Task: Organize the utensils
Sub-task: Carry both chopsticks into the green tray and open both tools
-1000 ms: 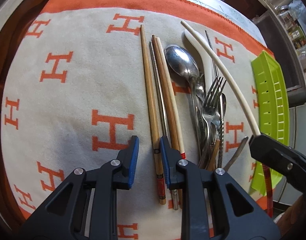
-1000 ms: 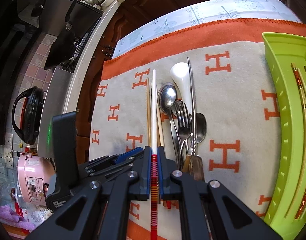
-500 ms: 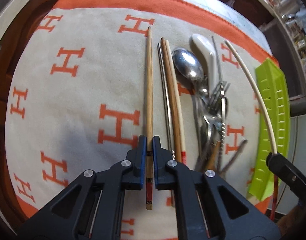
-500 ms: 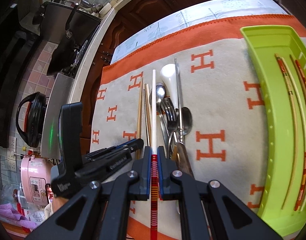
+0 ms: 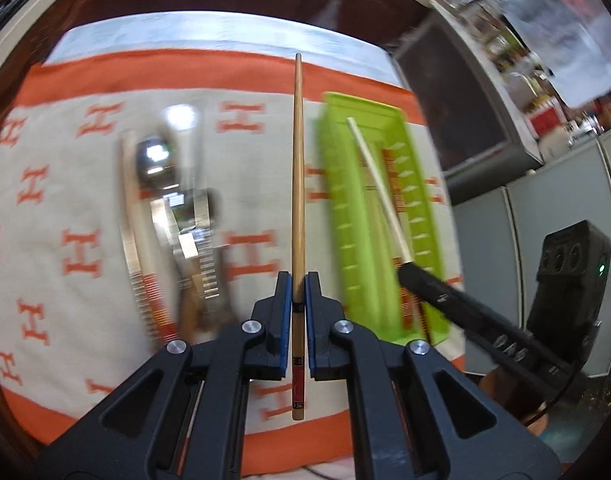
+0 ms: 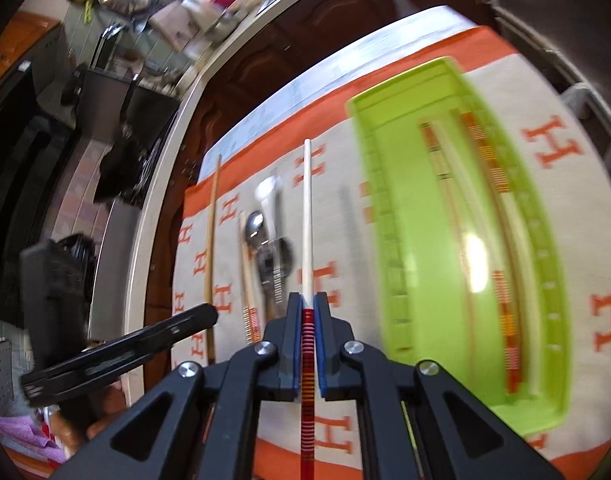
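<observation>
Two chopsticks are clamped in your grippers: left gripper (image 5: 298,300) holds the wooden chopstick (image 5: 298,184), right gripper (image 6: 308,320) the white chopstick (image 6: 308,216). Several chopsticks already lie in the green tray (image 6: 405,240); spoons and cutlery (image 5: 173,200) remain.

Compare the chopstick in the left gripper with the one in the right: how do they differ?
The wooden chopstick in the left gripper is tan with a plain red butt; the white chopstick in the right gripper is ivory with a red-striped butt. Both are clamped near the butt, tips forward.

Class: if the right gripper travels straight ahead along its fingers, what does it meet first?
Probably the blanket: the right gripper, holding the white chopstick, points at bare cloth left of the green tray. Depth is unclear.
</observation>
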Action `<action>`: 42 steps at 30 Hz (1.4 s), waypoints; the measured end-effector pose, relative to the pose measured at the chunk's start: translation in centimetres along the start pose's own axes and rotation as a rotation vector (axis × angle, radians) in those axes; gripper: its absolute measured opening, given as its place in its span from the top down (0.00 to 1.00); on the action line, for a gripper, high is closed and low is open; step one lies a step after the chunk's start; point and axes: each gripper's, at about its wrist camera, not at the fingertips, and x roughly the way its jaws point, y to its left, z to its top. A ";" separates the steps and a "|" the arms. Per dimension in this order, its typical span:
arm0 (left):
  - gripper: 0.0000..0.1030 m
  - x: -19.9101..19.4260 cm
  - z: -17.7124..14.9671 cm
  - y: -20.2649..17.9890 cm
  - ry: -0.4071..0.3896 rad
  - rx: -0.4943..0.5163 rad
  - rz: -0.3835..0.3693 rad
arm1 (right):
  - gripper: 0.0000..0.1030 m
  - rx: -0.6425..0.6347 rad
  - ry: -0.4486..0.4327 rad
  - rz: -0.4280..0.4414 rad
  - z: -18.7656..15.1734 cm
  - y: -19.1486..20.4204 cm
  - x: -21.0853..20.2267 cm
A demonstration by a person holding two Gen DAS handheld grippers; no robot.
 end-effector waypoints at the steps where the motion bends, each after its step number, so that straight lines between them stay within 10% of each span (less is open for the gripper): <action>1: 0.96 0.0 -0.1 -0.6 0.003 0.007 -0.008 | 0.95 0.007 -0.014 -0.008 0.0 -0.6 -0.5; 21: 0.95 11.7 0.6 -7.1 0.166 0.003 -0.035 | 0.92 0.002 -0.110 -0.275 1.3 -7.7 -1.9; 42: 0.76 2.5 -4.7 -4.3 -0.014 0.147 0.116 | 0.79 -0.051 -0.092 -0.315 -1.5 -5.4 -2.6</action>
